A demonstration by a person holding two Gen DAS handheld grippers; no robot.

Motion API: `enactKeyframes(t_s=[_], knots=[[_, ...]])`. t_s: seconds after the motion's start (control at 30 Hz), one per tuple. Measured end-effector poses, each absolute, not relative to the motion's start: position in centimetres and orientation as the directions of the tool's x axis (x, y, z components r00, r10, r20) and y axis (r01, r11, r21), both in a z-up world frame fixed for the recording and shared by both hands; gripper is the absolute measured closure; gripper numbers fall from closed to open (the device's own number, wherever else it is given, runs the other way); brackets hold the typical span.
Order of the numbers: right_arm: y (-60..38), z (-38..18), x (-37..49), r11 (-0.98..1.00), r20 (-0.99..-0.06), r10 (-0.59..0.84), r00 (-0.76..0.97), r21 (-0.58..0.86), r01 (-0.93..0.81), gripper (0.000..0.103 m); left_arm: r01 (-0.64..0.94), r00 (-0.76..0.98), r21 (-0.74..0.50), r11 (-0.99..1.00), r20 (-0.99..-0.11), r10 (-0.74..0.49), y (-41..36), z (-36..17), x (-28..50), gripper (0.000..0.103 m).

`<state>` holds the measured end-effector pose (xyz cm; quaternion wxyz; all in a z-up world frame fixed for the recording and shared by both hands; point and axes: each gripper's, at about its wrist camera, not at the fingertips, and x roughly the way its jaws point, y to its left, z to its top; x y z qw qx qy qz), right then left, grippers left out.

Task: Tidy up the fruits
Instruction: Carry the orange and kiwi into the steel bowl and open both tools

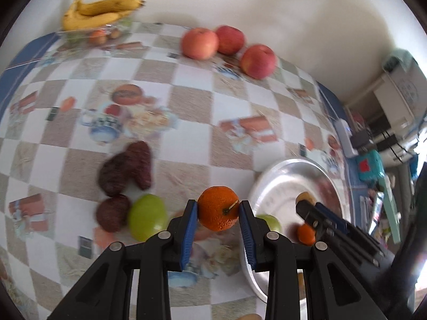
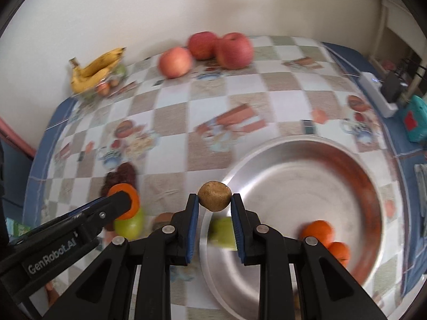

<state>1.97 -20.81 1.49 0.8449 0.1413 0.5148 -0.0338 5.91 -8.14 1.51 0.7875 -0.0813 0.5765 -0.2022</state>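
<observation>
while both claws hang above the worktop (image 1: 186,85) with its checked, picture-printed cloth, each has a fruit pinched between its blue pads: left claw (image 1: 218,209) is closed on a round orange tangerine (image 1: 218,208) with a short stem, held clear of the cloth just left of the wide shiny metal basin (image 2: 307,165); right claw (image 2: 214,200) is clamped tight on a small brown, rough-skinned round fruit (image 2: 214,196), held over the basin's left rim. in the basin: two small orange tangerines (image 2: 320,232) touching each other near the right side, and a green apple (image 2: 222,230) low at the left, partly hidden behind the right claw's fingers. on the cloth left of the basin: another green apple (image 1: 146,217), touching a dark brown round fruit (image 1: 112,213), with a larger dark purple-brown lumpy piece (image 1: 125,168) just behind them; blurred, can't tell what the dark ones are. far edge by the white wall: three red apples (image 1: 229,48) in a cluster, two touching, third just beside. far left corner: a bunch of yellow bananas (image 1: 101,10) on top of a clear container (image 1: 80,34) with a few small fruits inside, too blurred to name. right of the worktop, clutter with a white power strip (image 2: 373,90) and a teal object (image 2: 413,120).
</observation>
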Motion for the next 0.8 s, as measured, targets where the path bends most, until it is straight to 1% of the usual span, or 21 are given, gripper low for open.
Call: enactKeyframes(t_s=[0.17,0.37,0.53,0.8], knots=[[-24.9,0.9,1.0,0.938,-0.903,-0.002,0.43,0.148,0.315,0.077,0.308,0.23,-0.361,0.88,-0.869,-0.437,-10.6,1.8,4.3,0.069],[-28.3,0.6,-0.5,0.897,-0.91,-0.026,0.414,0.162,0.412,0.077,0.386,0.168,-0.377,0.842,-0.868,-0.466,-13.4,1.5,2.1,0.069],[-29.1,1.0,-1.3,0.889,-0.906,-0.03,0.423,0.169,0.425,0.077,0.42,0.144,-0.375,0.826,-0.872,-0.469,-14.6,1.3,1.3,0.069],[-29.2,1.3,-1.6,0.894,-0.898,-0.005,0.44,0.193,0.405,0.077,0.417,0.128,-0.367,0.831,-0.882,-0.454,-14.6,0.8,1.1,0.067]])
